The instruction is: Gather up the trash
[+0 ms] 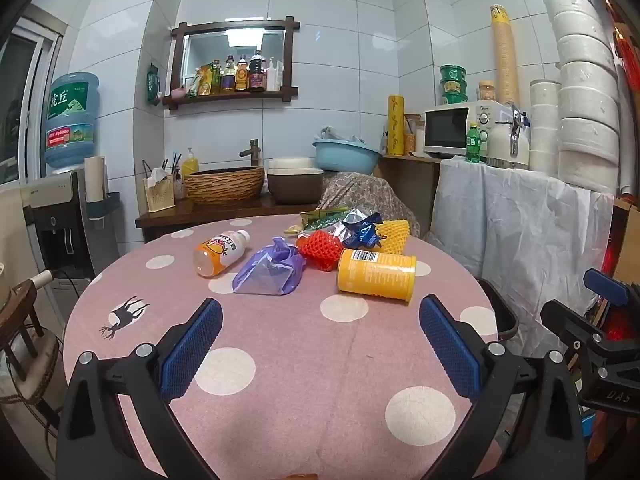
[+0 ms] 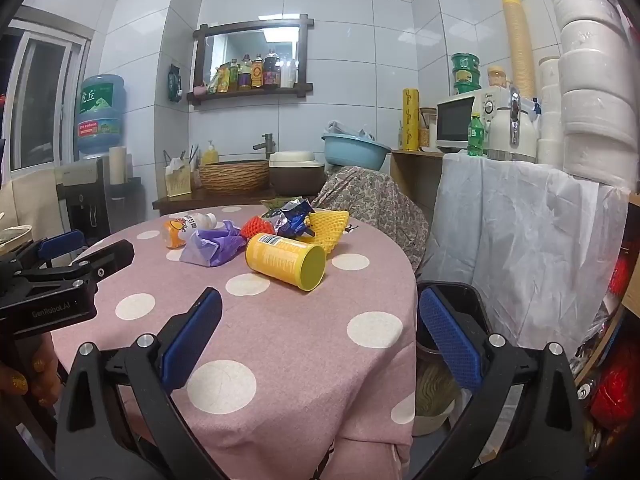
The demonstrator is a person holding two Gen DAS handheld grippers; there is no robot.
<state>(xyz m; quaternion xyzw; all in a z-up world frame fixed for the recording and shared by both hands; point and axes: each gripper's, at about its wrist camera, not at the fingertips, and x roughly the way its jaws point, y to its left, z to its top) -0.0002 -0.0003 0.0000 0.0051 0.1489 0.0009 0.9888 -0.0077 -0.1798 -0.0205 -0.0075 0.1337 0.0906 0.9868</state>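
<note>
Trash lies in a cluster at the far side of the round pink polka-dot table [image 1: 304, 360]: a yellow canister [image 1: 375, 275] on its side, a purple plastic bag [image 1: 270, 268], an orange drink bottle [image 1: 220, 252], red foam netting [image 1: 322, 249], yellow foam netting [image 1: 394, 234] and crumpled foil wrappers [image 1: 356, 228]. My left gripper [image 1: 320, 344] is open and empty, short of the pile. My right gripper [image 2: 320, 344] is open and empty at the table's right edge; the canister [image 2: 286, 260] lies ahead of it. A dark bin [image 2: 460, 320] stands below that edge.
A draped chair [image 2: 372, 200] stands behind the table. A white-covered counter [image 2: 520, 220] at the right holds a microwave [image 2: 460, 120] and stacked bowls. A sink counter [image 1: 224, 188] is at the back; a water dispenser [image 1: 68, 208] is at the left.
</note>
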